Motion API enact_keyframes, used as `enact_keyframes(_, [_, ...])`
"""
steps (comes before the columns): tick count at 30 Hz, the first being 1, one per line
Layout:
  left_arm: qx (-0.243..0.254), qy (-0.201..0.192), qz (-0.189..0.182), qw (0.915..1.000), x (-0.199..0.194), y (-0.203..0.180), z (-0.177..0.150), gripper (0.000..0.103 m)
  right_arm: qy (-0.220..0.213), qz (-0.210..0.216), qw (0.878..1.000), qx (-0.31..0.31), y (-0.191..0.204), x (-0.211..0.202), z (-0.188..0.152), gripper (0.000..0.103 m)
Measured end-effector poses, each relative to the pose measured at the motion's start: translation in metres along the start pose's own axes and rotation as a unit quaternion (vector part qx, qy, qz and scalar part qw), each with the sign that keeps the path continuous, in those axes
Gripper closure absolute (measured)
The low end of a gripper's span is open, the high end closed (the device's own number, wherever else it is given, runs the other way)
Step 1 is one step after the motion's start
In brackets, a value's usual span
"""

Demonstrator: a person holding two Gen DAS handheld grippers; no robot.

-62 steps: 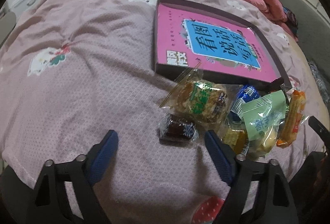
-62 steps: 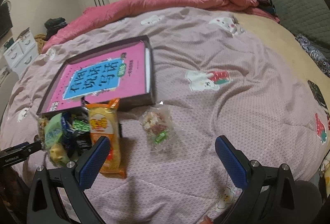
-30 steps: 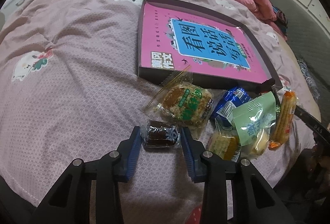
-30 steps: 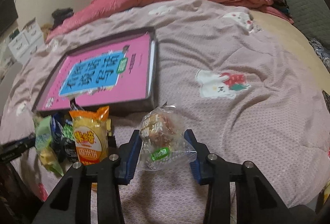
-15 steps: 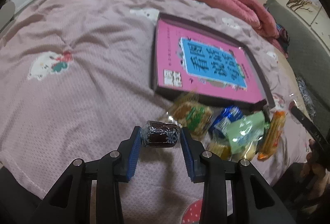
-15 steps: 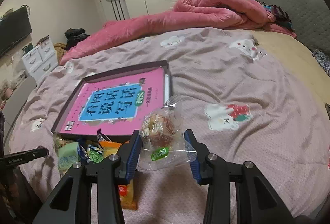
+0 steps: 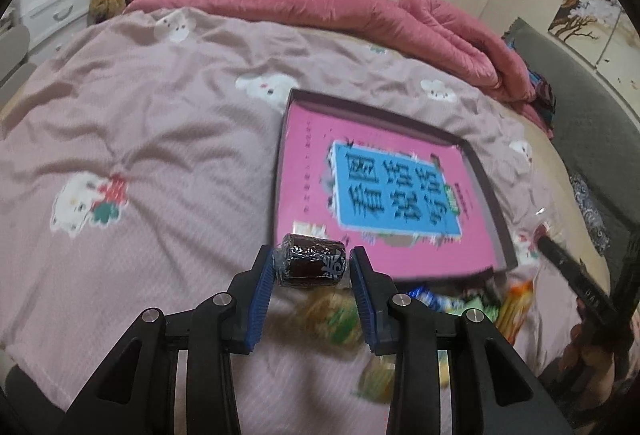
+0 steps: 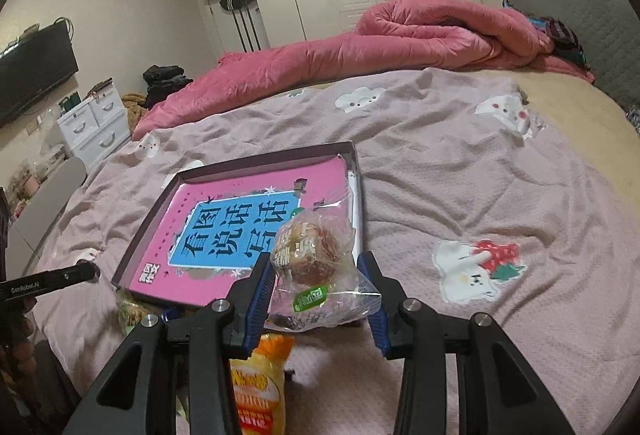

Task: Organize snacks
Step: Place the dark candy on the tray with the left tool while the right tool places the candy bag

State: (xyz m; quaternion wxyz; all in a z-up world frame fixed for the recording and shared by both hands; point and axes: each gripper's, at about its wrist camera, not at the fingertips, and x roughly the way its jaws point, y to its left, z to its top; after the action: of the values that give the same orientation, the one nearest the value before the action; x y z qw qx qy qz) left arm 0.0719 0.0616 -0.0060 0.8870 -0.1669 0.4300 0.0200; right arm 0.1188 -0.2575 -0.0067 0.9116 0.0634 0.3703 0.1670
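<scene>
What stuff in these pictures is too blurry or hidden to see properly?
- Left wrist view: the snack pile is motion-blurred and partly behind the left gripper, which holds the dark roll.
- Right wrist view: the yellow bag is covered by the right gripper and cut by the bottom edge; the clear-wrapped pastry hides the tray's near corner.

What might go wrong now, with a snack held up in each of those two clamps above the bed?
The dark brown roll is pinched only at its ends by the left gripper, so it could twist free. The right gripper holds the clear bag by loose plastic; the pastry inside may sag or slip. Either one could drop onto the snack pile below instead of into the tray.
</scene>
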Motion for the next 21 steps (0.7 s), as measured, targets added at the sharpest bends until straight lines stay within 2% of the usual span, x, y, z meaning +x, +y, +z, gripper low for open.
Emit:
enact_keyframes(10, [-0.002, 0.010, 0.004, 0.9999, 0.038, -0.013, 0.022, 0.064, 0.016, 0.006, 1.000, -0.003, 0.000, 0.030, 0.007, 0.060])
enact_keyframes(21, [0.024, 0.032, 0.014, 0.9991, 0.072, -0.030, 0.030, 0.064, 0.051, 0.005, 0.999, -0.008, -0.002, 0.053, 0.002, 0.060])
